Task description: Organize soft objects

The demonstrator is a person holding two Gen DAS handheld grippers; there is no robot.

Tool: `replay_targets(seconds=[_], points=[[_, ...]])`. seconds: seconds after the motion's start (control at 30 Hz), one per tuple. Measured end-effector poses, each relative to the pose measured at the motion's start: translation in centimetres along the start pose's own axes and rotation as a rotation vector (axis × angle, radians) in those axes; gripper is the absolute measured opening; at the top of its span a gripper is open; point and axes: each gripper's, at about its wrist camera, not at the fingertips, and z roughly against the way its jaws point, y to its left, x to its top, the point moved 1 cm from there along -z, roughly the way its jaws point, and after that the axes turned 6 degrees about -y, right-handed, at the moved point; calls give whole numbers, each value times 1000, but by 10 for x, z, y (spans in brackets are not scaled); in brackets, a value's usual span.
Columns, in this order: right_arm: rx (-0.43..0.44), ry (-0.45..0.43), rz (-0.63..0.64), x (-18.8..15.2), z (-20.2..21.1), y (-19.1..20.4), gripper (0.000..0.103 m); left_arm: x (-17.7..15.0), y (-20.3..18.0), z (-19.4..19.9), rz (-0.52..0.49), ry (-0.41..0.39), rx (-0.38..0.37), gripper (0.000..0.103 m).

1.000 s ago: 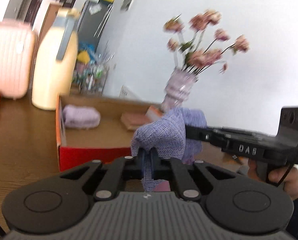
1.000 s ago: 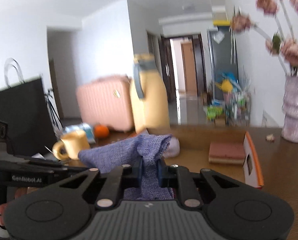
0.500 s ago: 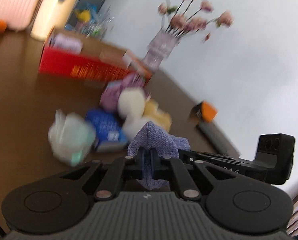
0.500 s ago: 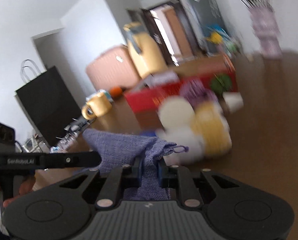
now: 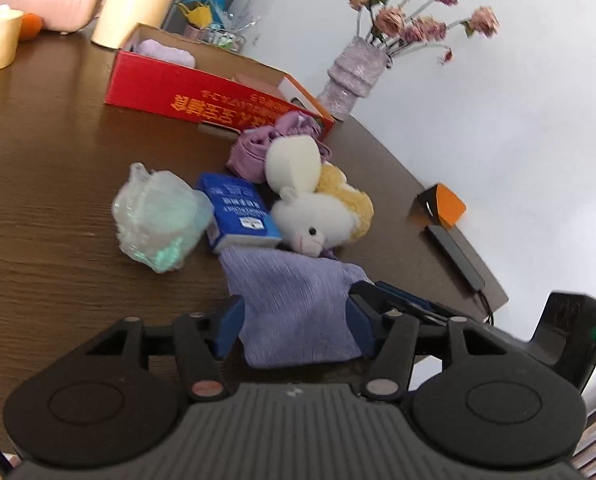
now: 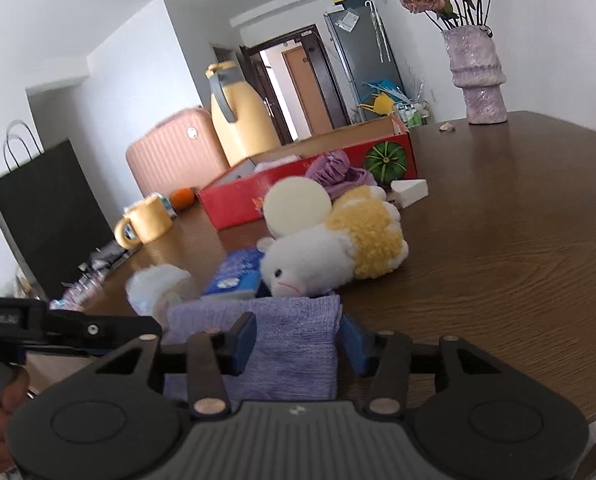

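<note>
A folded purple cloth (image 5: 294, 300) lies on the brown table (image 5: 50, 168), just in front of a white and yellow plush toy (image 5: 318, 216). My left gripper (image 5: 294, 328) straddles one end of it, jaws opening, blue pads clear of the fabric. In the right wrist view the cloth (image 6: 282, 336) sits between the spreading pads of my right gripper (image 6: 298, 342), which do not press on it. Each gripper's tip shows in the other's view, at opposite ends of the cloth. The red box (image 5: 202, 96) behind holds a lilac towel.
Close behind the cloth are a blue packet (image 5: 238, 208), a plastic-wrapped bundle (image 5: 158, 216), a cream round sponge (image 5: 294, 160) and crumpled purple fabric (image 5: 254, 148). A vase (image 6: 478, 76), a yellow mug (image 6: 146, 224), an orange box (image 5: 442, 204) and a black device (image 5: 454, 256) stand further out.
Both grippers carried the cloth from above the red box down to the table near the toys. Both were shut on it; now their jaws have spread and the cloth lies flat.
</note>
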Motion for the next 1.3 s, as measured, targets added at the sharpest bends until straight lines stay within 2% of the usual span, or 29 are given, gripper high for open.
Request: replay_targets(seconds=[0.1,0.2,0.23,0.3,0.37,0.43,0.5,0.6,0.7,0.8,0.9,1.03,1.13,1.17,1.3], points=[[-27,9,39,-4,-2,1,47,-6,-5,-9,-47,10,12,56],[-29,16,61,-9,-3,3,46,-12,-5,-15,-85,8,51,40],[-32,23,76,-11,-5,5,44,-13,-3,-17,-81,11,46,39],[-56,25,143,-15,-8,13,29,-14,0,-18,-70,16,36,40],[-85,24,223,-18,-11,22,26,-13,-1,-14,-93,-5,41,38],[-90,19,251,-19,-13,26,24,-12,-5,-10,-152,-33,59,22],[-87,12,256,-19,-16,28,23,-11,-10,-7,-208,-36,44,13],[-76,-2,239,-20,-18,27,19,-13,-14,-12,-263,9,40,11],[-61,-3,222,-18,-19,27,10,-11,-10,-9,-253,7,16,10],[-15,-9,185,-10,-18,29,9,-2,-10,-5,-252,-11,-12,10],[51,-53,163,15,-14,35,9,19,-15,2,-277,-58,-55,10],[89,-88,182,70,-33,43,9,70,-15,5,-304,-137,-114,10],[107,-99,222,119,-63,51,7,118,-10,-13,-318,-169,-80,10],[114,-111,248,132,-73,54,3,134,-7,-20,-320,-179,-73,10],[118,-117,336,183,-139,61,2,193,21,-57,-294,-203,7,10]])
